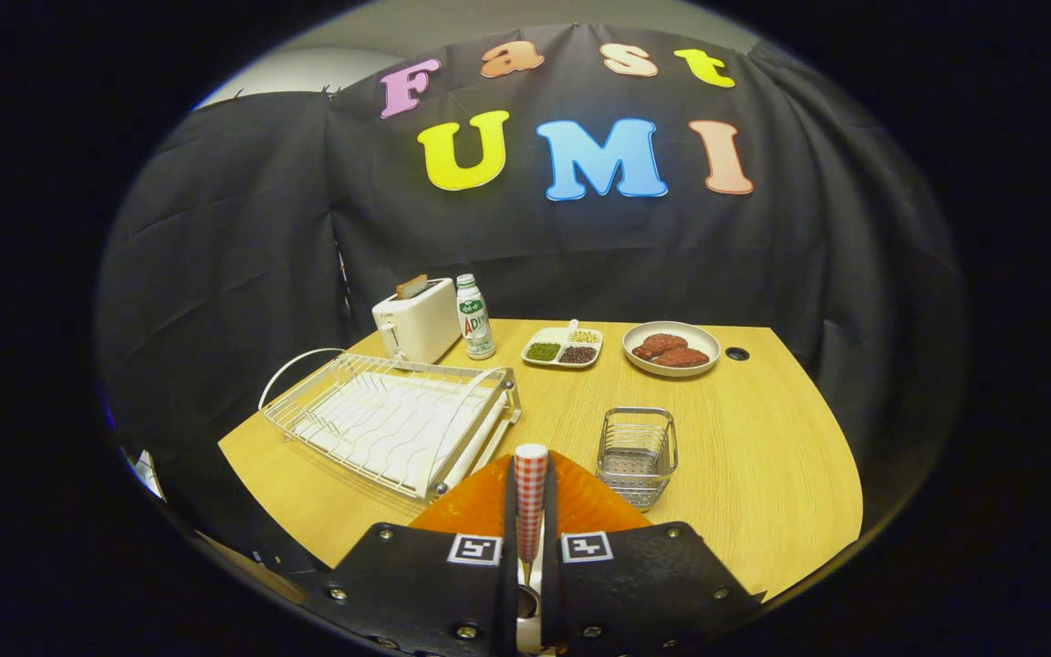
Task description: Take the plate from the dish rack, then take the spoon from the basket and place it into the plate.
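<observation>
Right now your claw [530,538] is clenched on the spoon [530,497], both fingers pressing its checked handle, which stands upright between them. Directly beneath and just beyond the fingers lies the orange plate [580,506] on the bench [763,456], so the drop spot is close. The risk is the release: let go with the spoon this upright and it may topple over the rim. Just beyond the plate to the right stands the wire basket [637,452], and to the left the dish rack [389,420]; a swing either way could clip them.
</observation>
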{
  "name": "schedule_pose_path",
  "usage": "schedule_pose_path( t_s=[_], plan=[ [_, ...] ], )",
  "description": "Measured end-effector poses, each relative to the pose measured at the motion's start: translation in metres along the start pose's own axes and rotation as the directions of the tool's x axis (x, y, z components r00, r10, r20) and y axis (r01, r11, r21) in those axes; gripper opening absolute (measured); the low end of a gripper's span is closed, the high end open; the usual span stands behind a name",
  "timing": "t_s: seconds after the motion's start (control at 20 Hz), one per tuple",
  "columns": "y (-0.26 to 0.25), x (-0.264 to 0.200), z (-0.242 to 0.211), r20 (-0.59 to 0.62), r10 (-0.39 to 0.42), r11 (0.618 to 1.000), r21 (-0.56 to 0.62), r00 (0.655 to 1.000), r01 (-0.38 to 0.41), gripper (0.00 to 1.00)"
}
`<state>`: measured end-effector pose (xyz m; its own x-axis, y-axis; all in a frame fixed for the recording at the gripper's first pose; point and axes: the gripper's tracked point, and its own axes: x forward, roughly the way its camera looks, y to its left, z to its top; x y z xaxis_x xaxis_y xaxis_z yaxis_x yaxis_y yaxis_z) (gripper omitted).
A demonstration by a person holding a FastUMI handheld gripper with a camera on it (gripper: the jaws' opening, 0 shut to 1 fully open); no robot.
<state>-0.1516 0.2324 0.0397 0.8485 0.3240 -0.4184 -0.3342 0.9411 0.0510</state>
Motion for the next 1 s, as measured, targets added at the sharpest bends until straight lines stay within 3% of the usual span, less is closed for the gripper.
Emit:
schedule_pose_path(
  t_s=[0.7, 0.85, 1.0],
  plan=[
    [0.006, 0.028, -0.048, -0.149, 0.014, 1.000, -0.020, 0.989, -0.017, 0.10],
    [0.007, 0.030, -0.047, -0.155, 0.019, 1.000, -0.016, 0.988, -0.022, 0.15],
    [0.004, 0.034, -0.040, -0.141, 0.005, 1.000, -0.012, 0.990, -0.007, 0.33]
  ],
)
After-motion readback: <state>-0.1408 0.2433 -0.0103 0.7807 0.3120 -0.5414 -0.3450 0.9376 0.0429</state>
